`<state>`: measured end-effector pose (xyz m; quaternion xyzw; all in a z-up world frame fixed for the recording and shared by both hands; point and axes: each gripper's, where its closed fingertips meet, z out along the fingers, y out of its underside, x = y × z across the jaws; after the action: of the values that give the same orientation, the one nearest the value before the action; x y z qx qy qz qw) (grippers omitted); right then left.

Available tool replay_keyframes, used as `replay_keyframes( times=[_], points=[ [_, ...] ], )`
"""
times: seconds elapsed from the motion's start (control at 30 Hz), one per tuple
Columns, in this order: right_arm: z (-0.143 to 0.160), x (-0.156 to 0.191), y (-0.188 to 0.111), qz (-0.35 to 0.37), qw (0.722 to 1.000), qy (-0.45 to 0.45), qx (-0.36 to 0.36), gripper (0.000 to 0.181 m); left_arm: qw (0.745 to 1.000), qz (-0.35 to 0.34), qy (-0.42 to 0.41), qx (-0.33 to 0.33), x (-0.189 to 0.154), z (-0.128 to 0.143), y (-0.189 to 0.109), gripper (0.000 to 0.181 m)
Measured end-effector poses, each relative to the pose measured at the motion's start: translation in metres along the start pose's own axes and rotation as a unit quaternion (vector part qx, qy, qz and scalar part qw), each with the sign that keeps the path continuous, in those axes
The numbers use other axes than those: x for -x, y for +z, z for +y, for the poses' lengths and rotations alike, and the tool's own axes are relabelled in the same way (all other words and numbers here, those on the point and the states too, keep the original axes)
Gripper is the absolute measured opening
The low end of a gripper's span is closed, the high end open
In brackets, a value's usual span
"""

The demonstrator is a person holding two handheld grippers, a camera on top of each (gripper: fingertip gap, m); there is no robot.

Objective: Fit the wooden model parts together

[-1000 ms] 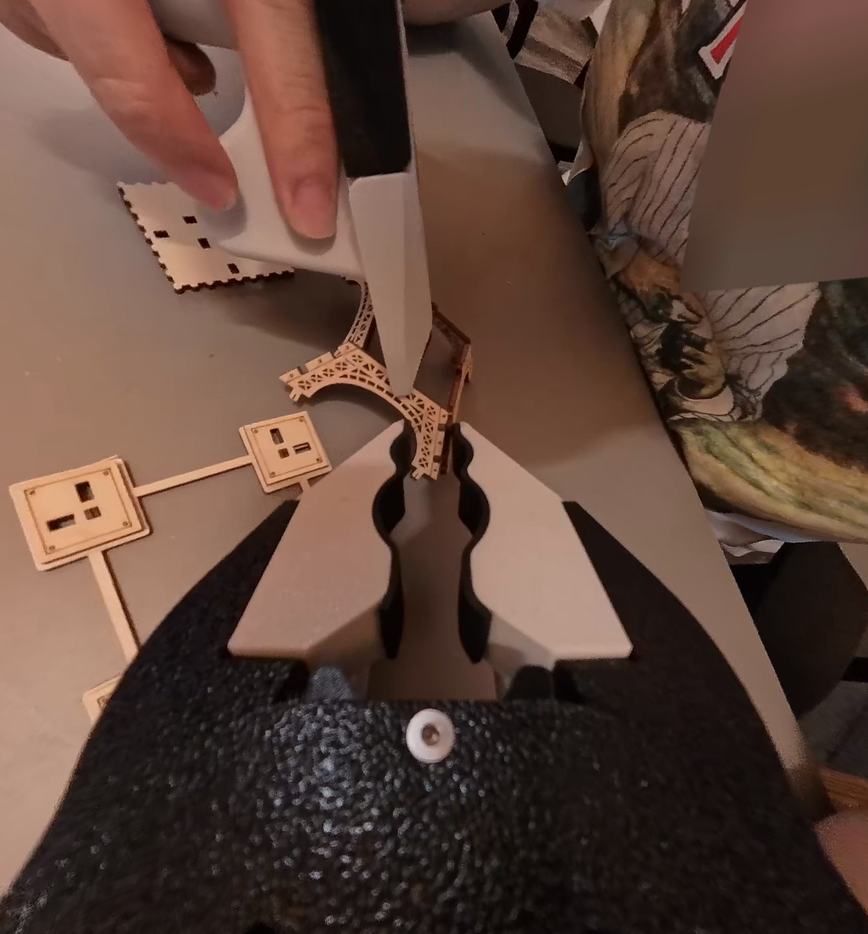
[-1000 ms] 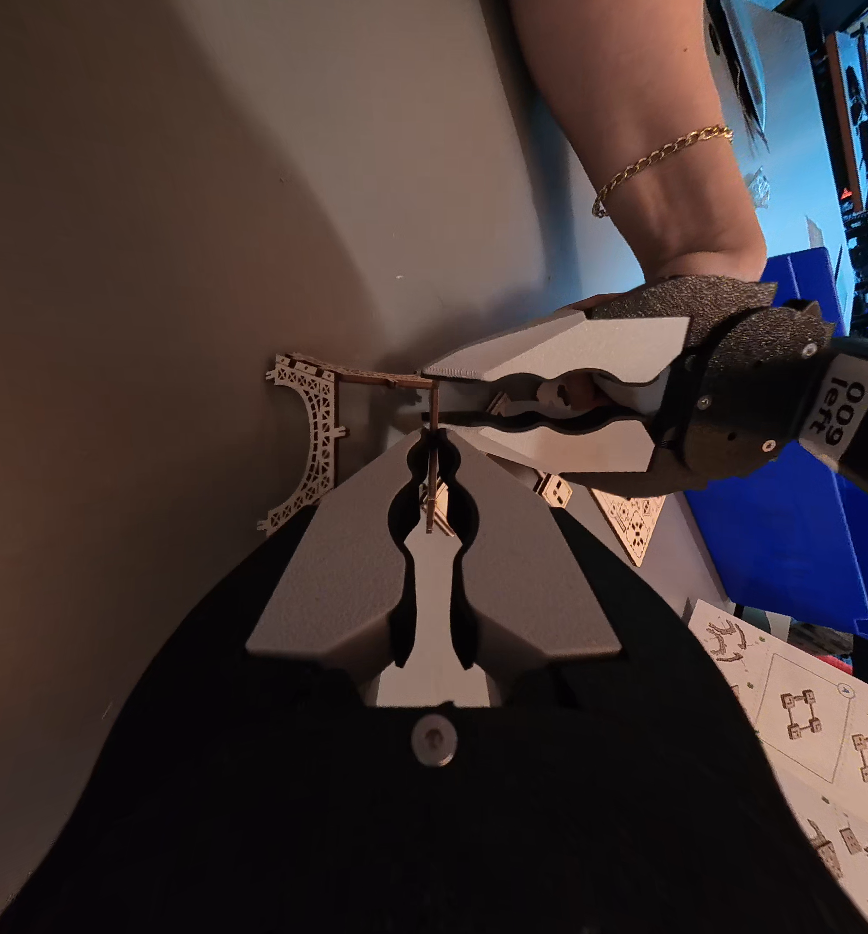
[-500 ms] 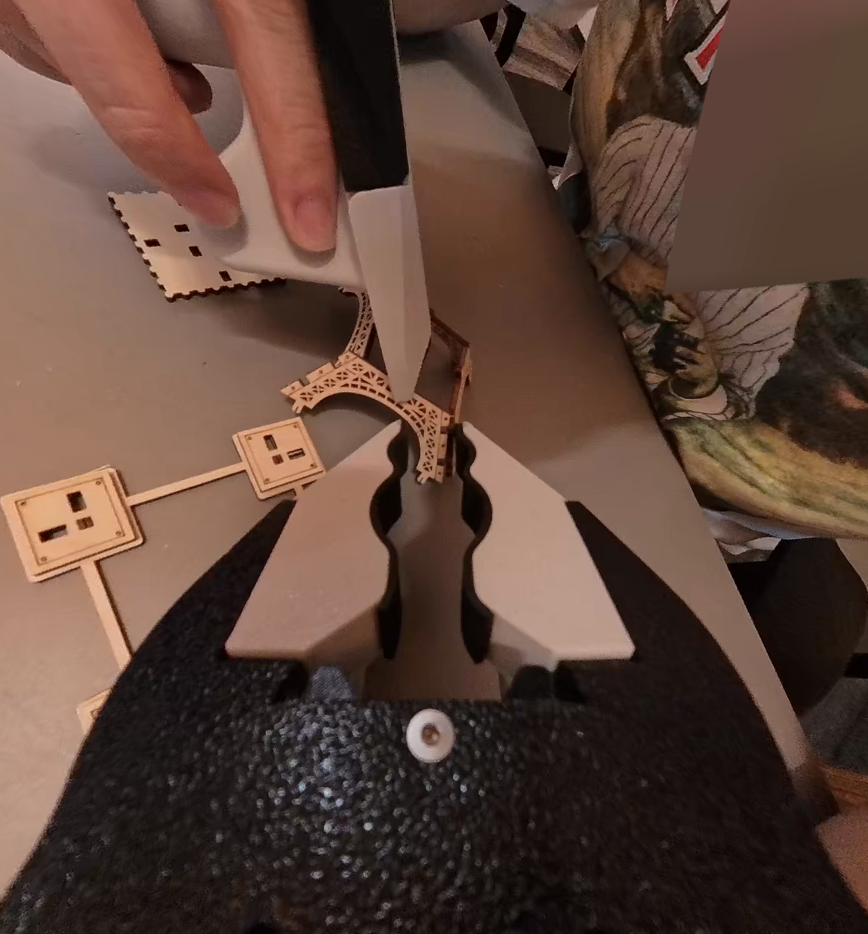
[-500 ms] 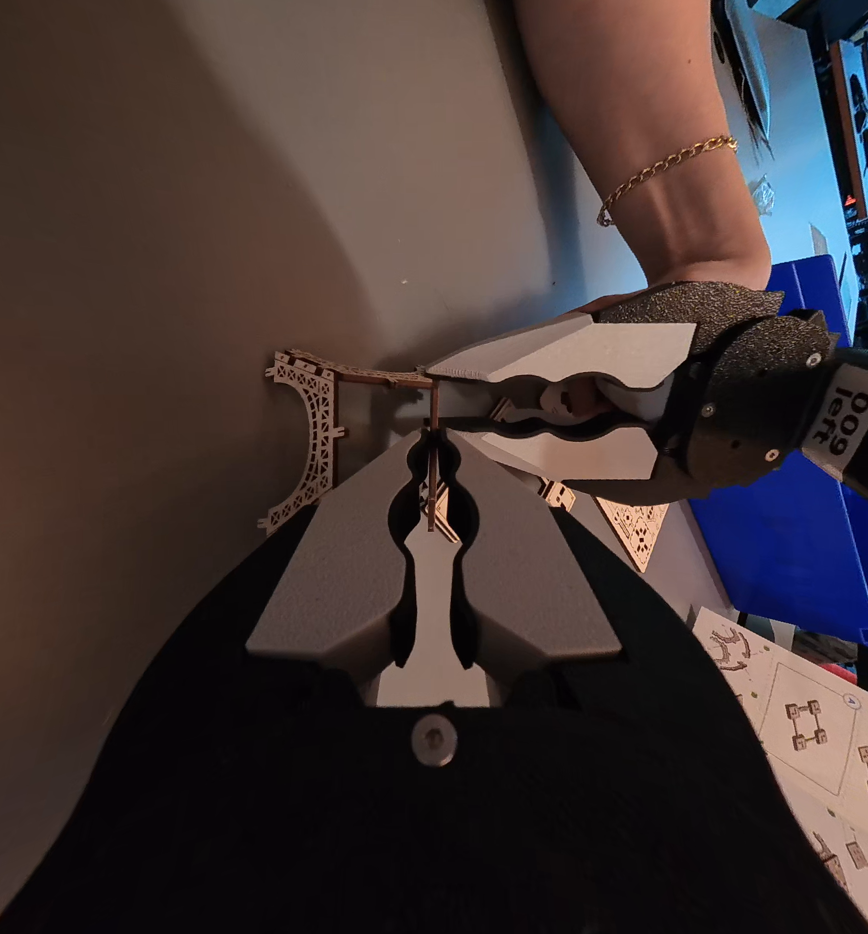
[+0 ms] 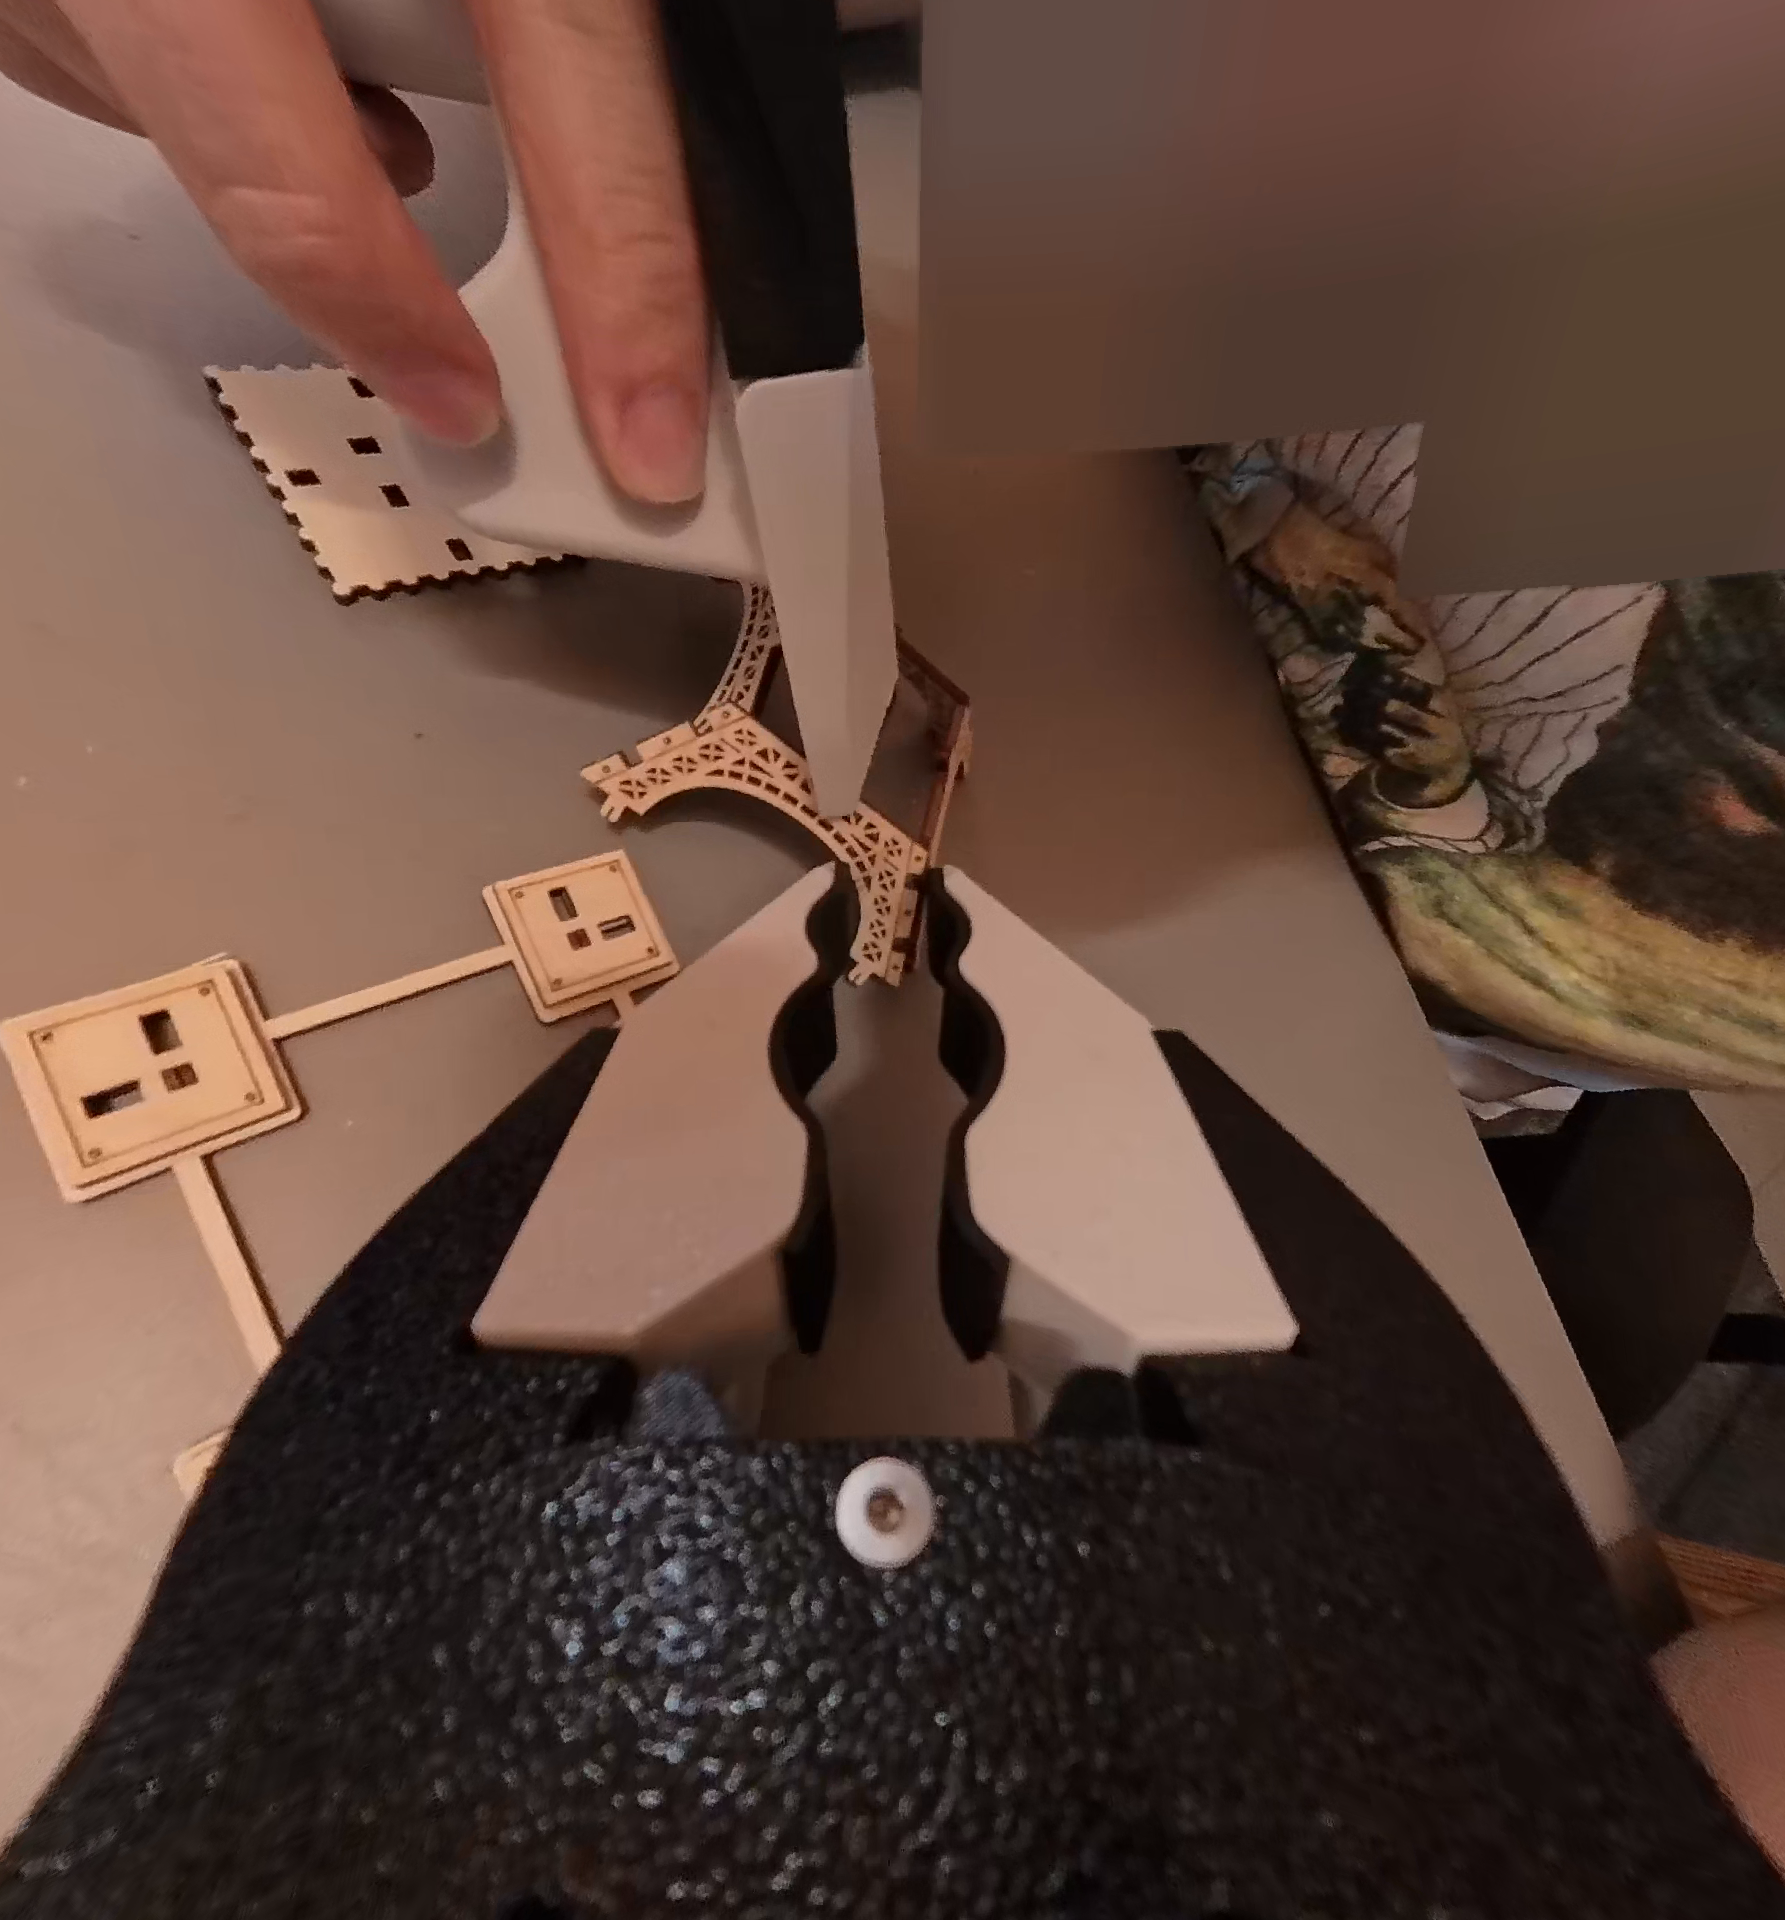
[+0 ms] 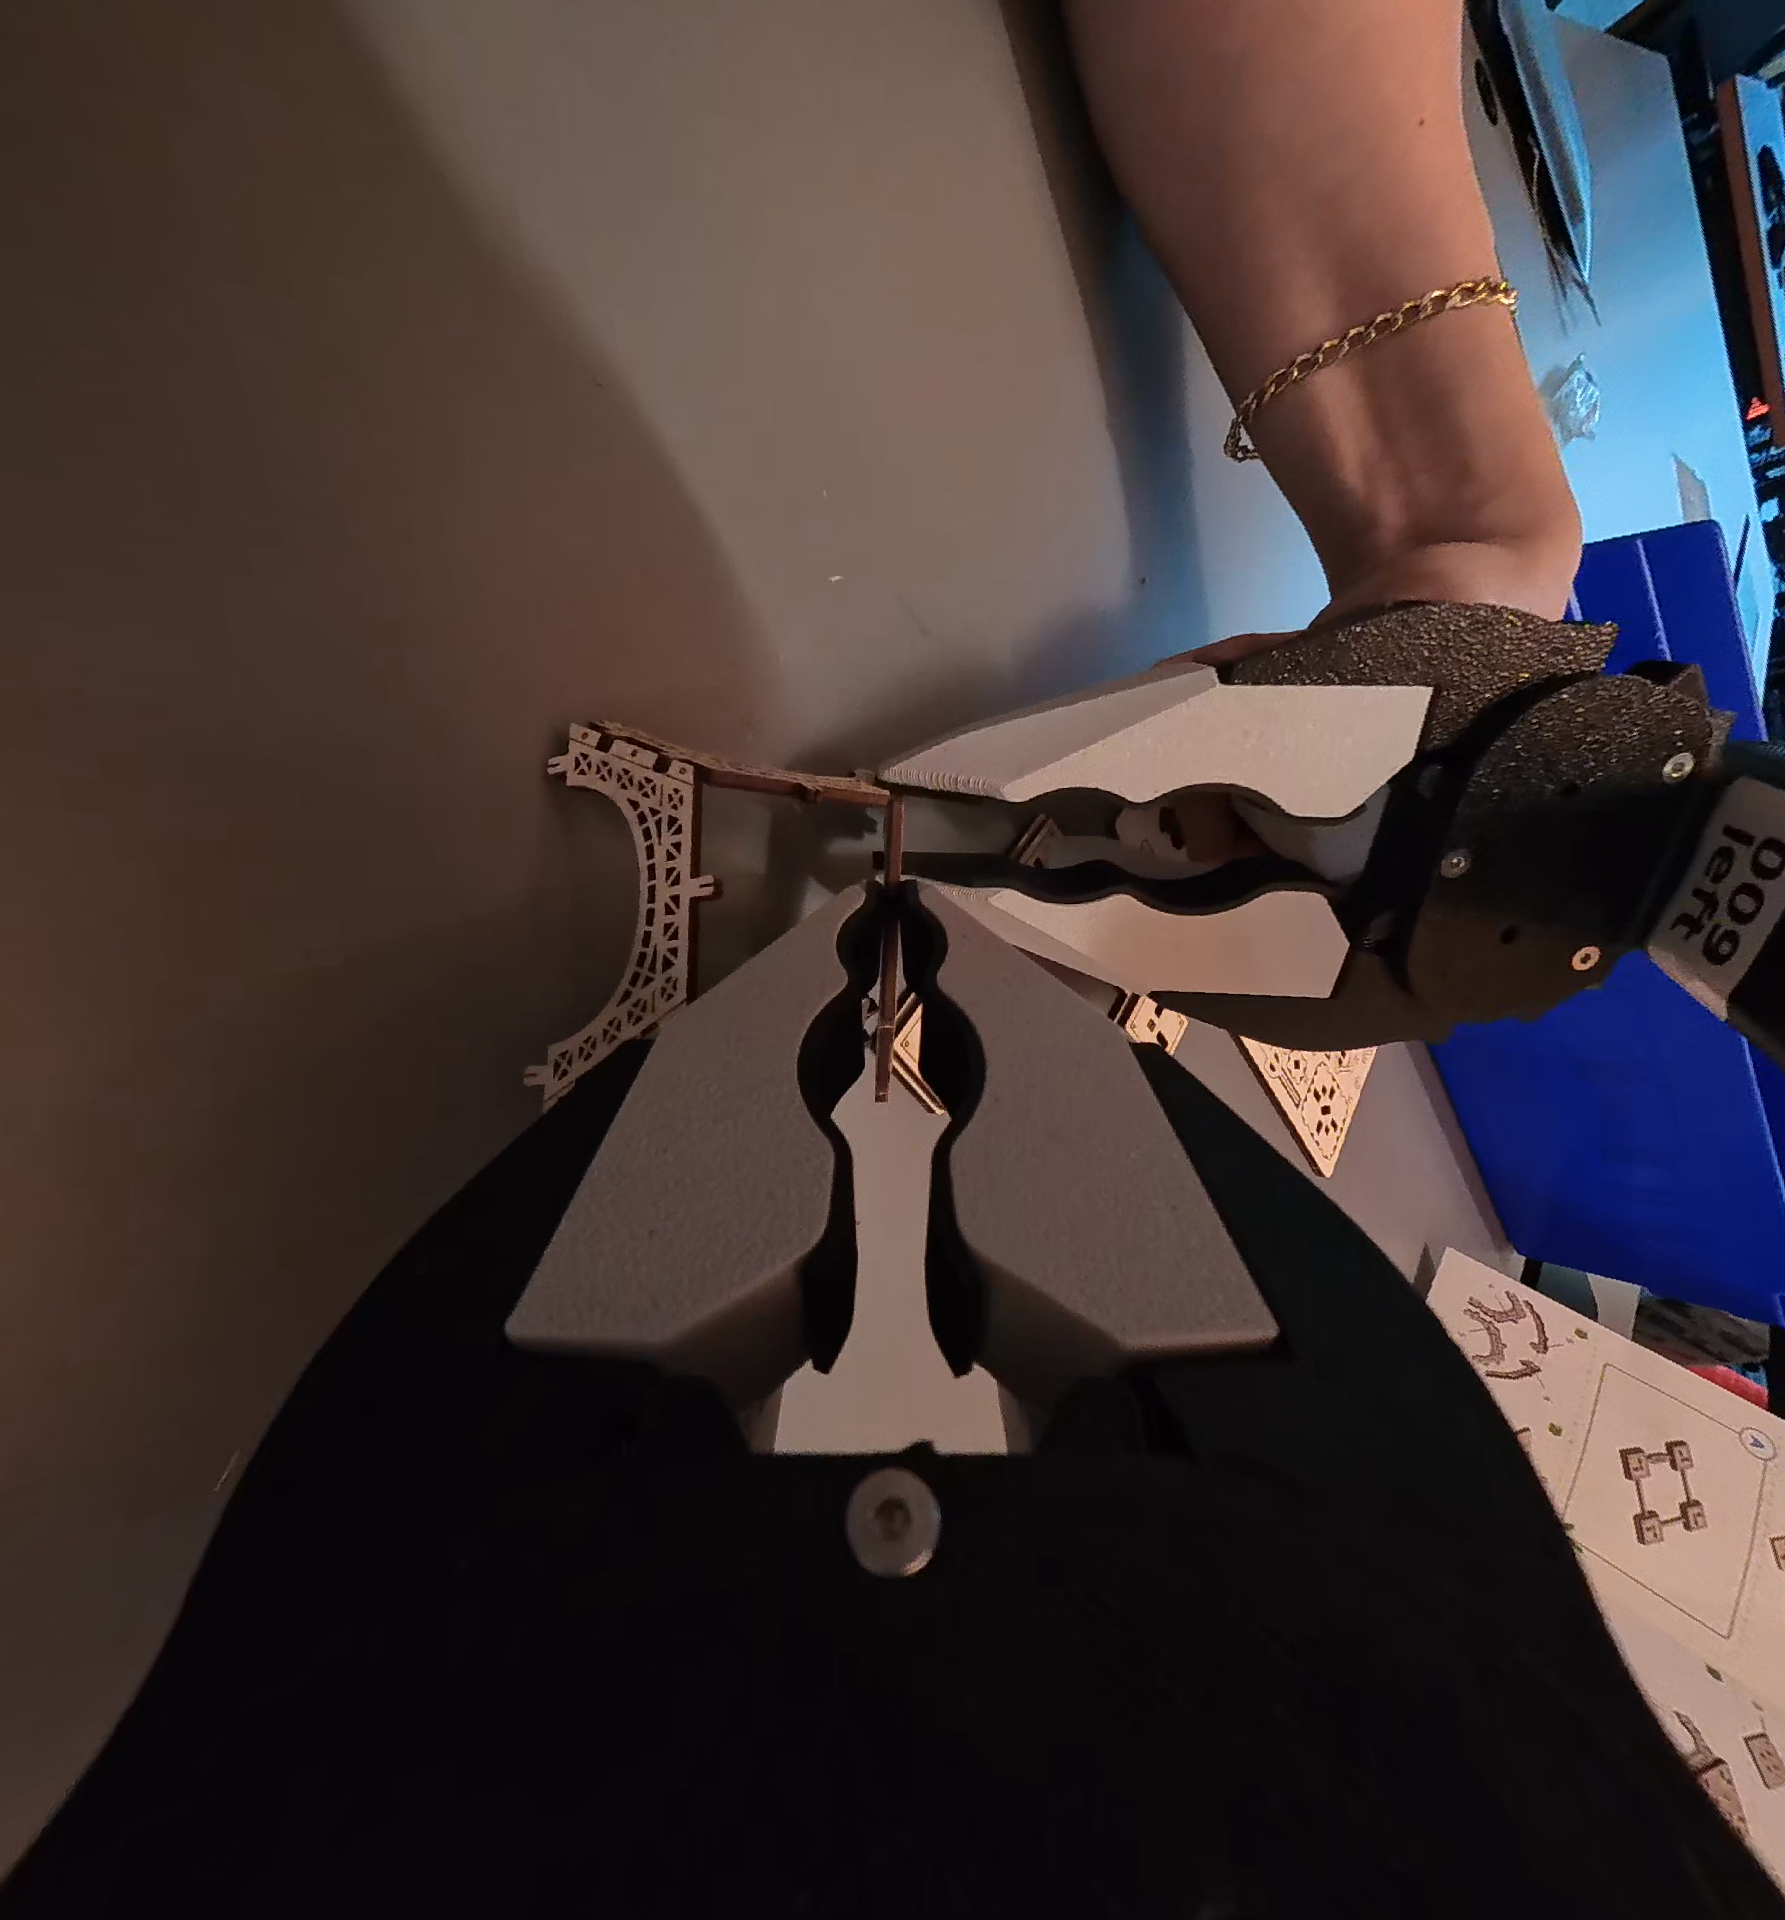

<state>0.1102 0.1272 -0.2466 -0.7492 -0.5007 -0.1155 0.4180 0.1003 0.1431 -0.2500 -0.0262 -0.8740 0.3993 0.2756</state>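
Lattice arches [image 5: 732,769] of thin cut wood, joined at their corners into part of a tower base, standing near the table [image 5: 192,727] edge that runs closest to the person. Gripped at one corner joint from two sides: left gripper [image 5: 883,883] clenched on the leg end of the arches, right gripper [image 6: 888,899] clamped on a panel seen edge-on between its fingers, coming in across the other. Held crosswise like this, most likely, so that one tool braces the frame while the other presses tab into slot; joint itself too small to judge as seated or not. Thin, brittle stuff, so probably best squeezed gently and pushed straight. Kept farther in from that edge, flat and untouched: square base frame [image 5: 150,1070] with corner pads and toothed plate [image 5: 348,488], apparently for later steps. Beyond, instruction sheet [image 6: 1646,1507] at the table's far side and blue bin [image 6: 1646,1091] behind it.
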Motion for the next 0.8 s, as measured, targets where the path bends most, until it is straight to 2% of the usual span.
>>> replay_keyframes(
  times=[0.23, 0.43, 0.7, 0.8],
  points=[
    [-0.0002, 0.001, -0.001, 0.0, 1.0, 0.003, -0.006, 0.0, 1.0, -0.001, 0.003, -0.005, 0.0003, -0.0012, -0.0002, 0.011],
    [0.0008, 0.0035, -0.0011, -0.004, 1.0, -0.001, -0.005, 0.0, 0.999, -0.015, 0.037, -0.034, -0.0032, -0.0071, -0.0074, 0.019],
    [0.0013, 0.0038, -0.0001, -0.007, 1.0, 0.004, -0.013, 0.0, 0.999, -0.019, 0.03, -0.004, -0.0012, 0.0003, -0.0007, 0.008],
    [0.0005, 0.0049, -0.0007, -0.008, 1.0, 0.005, -0.012, 0.0, 1.0, -0.014, 0.02, -0.004, -0.0015, 0.0003, -0.0002, 0.011]
  ],
)
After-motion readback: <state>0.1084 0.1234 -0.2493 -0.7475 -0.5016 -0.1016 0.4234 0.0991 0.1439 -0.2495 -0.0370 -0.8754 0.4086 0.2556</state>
